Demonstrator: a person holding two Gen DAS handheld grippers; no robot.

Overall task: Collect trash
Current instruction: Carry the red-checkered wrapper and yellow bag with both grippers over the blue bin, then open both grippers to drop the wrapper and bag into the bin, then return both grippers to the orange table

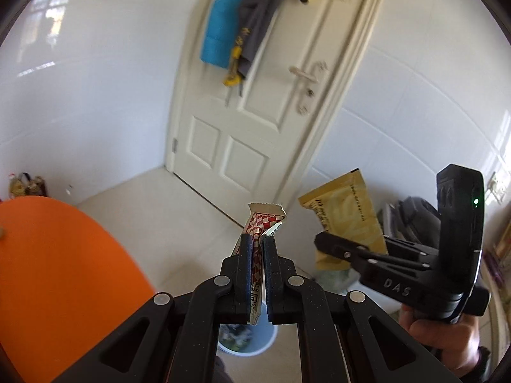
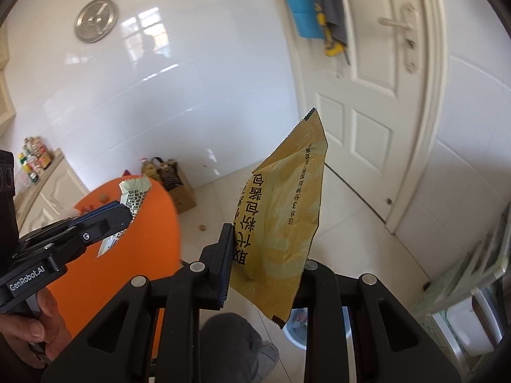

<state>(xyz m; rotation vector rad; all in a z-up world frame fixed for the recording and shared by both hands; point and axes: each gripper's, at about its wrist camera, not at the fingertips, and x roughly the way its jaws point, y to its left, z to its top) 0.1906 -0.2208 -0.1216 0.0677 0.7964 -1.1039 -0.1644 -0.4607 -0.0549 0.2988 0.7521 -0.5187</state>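
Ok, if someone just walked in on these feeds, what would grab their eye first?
Probably the trash held up in both grippers: the left gripper is shut on a red-and-white checked wrapper, the right gripper on a large yellow packet. Next, the bright orange table at the left, and the white door with clothes hanging on it behind.

Home kitchen: tiled walls point(image 2: 198, 95), panel door point(image 1: 242, 121), cabinet point(image 2: 54, 185) with bottles point(image 2: 33, 156).

Both wrist views tilt floorward — sharing the door point(image 1: 242, 121).
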